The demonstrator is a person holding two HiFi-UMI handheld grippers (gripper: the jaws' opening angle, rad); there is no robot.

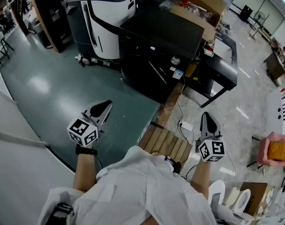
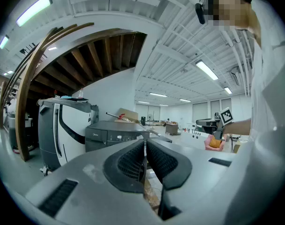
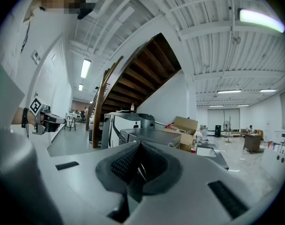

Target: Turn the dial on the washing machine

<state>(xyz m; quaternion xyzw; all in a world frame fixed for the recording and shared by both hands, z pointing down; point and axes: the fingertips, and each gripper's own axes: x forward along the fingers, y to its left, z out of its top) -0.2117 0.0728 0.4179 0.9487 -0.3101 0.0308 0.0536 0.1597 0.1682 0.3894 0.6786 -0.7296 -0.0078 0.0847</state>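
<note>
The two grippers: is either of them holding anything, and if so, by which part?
Nothing is held. The left gripper and the right gripper both have their jaws together on nothing, apart from the washing machine.

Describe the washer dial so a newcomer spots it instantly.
Find the black washing machine beside the white-and-black appliance. On its front control strip, right of the lit display, sits the round silver dial, the only shiny knob there.

Black washing machine [image 1: 156, 36] stands upright on the floor [image 1: 48, 78], round silver dial [image 1: 175, 60] on its front.
</note>
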